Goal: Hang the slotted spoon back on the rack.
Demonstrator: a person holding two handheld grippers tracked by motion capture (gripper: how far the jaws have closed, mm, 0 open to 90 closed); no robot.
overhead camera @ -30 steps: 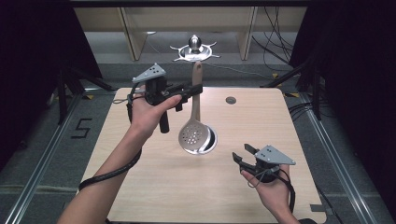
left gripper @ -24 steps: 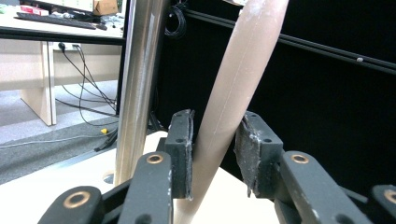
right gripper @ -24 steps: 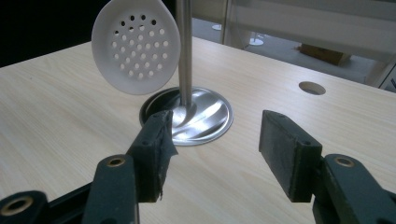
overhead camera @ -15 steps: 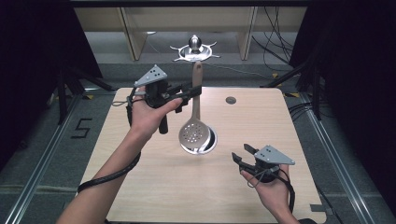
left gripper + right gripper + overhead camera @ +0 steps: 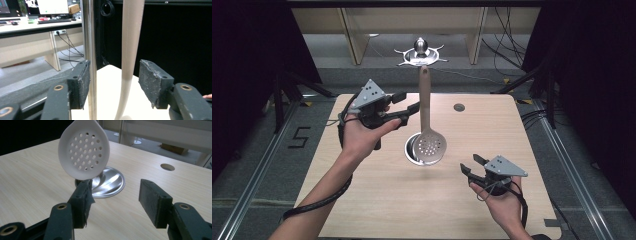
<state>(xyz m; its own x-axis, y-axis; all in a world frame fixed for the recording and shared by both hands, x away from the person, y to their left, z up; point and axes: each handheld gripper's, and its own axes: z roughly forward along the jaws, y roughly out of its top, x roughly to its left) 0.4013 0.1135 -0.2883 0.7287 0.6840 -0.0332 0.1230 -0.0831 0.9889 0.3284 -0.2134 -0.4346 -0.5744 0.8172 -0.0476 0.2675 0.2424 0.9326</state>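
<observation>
**Skimmer upright at the metal cup, left claw let go**

Landmark: round metal cup (image 5: 414,148) set flush into the tabletop (image 5: 377,200), roughly mid-table.

- Cup contents: can't see inside. The slotted spoon (image 5: 428,144) stands with its perforated bowl at the cup's near-right rim, overlapping it in the high view. Whether it rests in the cup or on the rim, cannot tell.
- Spoon handle rises near vertical above the cup, tip pointing to the far edge of the tabletop.
- Small round hole (image 5: 459,107) in the tabletop, far-right of the cup, apart from it.

Left claw (image 5: 408,103): far-left of the cup, raised, pointing across at the handle. Jaws have just been opening, now wide. In the left gripper view the handle (image 5: 128,50) runs between the pads with a gap on both sides, no contact.

Right claw (image 5: 471,164): near-right of the cup, low over the tabletop, aimed at the spoon bowl (image 5: 83,150). Jaws wide, nothing between them.
</observation>
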